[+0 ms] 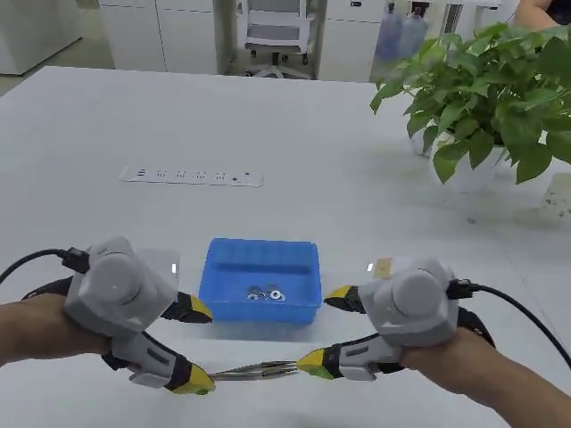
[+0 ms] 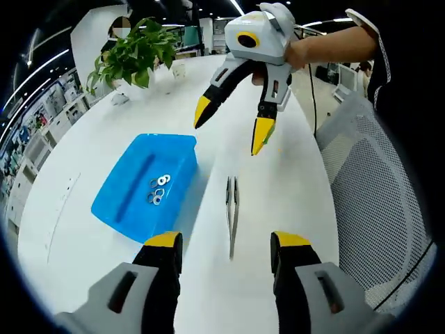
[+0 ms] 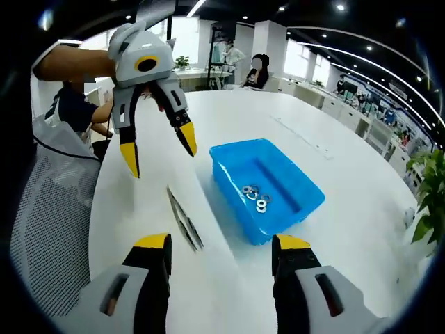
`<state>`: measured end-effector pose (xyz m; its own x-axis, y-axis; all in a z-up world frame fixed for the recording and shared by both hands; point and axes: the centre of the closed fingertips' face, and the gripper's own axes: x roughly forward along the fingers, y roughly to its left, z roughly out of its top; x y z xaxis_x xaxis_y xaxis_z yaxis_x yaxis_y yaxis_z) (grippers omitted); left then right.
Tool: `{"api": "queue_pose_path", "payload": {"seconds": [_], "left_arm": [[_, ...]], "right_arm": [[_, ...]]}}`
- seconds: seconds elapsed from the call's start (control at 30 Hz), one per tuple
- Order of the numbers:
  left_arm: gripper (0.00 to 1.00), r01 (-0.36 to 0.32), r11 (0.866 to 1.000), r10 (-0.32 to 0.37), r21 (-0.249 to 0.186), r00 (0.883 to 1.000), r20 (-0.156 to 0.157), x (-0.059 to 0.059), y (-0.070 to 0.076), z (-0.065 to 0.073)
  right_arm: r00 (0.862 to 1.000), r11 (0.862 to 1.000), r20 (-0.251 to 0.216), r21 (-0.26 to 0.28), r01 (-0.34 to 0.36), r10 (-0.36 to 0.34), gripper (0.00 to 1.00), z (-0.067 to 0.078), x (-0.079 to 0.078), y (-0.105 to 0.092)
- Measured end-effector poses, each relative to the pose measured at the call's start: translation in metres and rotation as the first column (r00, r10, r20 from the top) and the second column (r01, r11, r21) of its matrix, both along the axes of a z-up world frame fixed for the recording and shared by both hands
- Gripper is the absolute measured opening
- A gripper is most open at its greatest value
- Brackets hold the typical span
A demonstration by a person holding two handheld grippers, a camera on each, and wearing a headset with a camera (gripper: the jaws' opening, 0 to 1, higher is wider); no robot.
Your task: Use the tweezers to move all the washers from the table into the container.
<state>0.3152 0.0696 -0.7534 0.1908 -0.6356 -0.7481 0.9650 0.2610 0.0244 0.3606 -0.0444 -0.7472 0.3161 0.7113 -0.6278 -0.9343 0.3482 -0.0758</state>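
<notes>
A blue container (image 1: 303, 267) stands on the white table just beyond both grippers, with several metal washers (image 1: 266, 292) lying inside it. The washers (image 2: 158, 189) (image 3: 254, 196) rest on the container floor (image 2: 122, 202) (image 3: 295, 188). Metal tweezers (image 1: 259, 368) lie flat on the table between the grippers, held by neither. My left gripper (image 1: 199, 348) (image 2: 226, 242) is open, facing the tweezers (image 2: 231, 212). My right gripper (image 1: 323, 330) (image 3: 222, 243) is open too, opposite the left, with the tweezers (image 3: 184, 219) in front of it. Each sees the other: the right gripper (image 2: 231, 124), the left gripper (image 3: 159, 149).
A potted green plant (image 1: 486, 98) stands at the back right of the table (image 1: 285, 134). A white power strip (image 1: 192, 176) lies beyond the container. An office chair (image 1: 275, 31) is behind the far edge, a mesh chair (image 2: 361, 174) near the person.
</notes>
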Motion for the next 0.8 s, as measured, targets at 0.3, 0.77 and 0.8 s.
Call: {"api": "queue_pose_path", "payload": {"seconds": [0.3,0.77,0.8], "left_arm": [[0.76,-0.106,0.992,0.108,-0.075,0.994,0.031,-0.003,0.014,0.017],[0.99,-0.158,0.976,0.173,-0.149,0.980,0.098,0.007,0.014,0.033],[0.99,-0.157,0.976,0.172,-0.149,0.980,0.098,0.007,0.014,0.033]], "right_arm": [[0.995,0.994,0.009,0.039,0.098,-0.099,0.78,0.006,0.000,-0.042],[0.988,0.985,-0.011,0.075,0.153,-0.152,1.00,0.007,-0.013,-0.066],[0.989,0.986,-0.011,0.076,0.151,-0.150,1.00,0.007,-0.013,-0.066]]}}
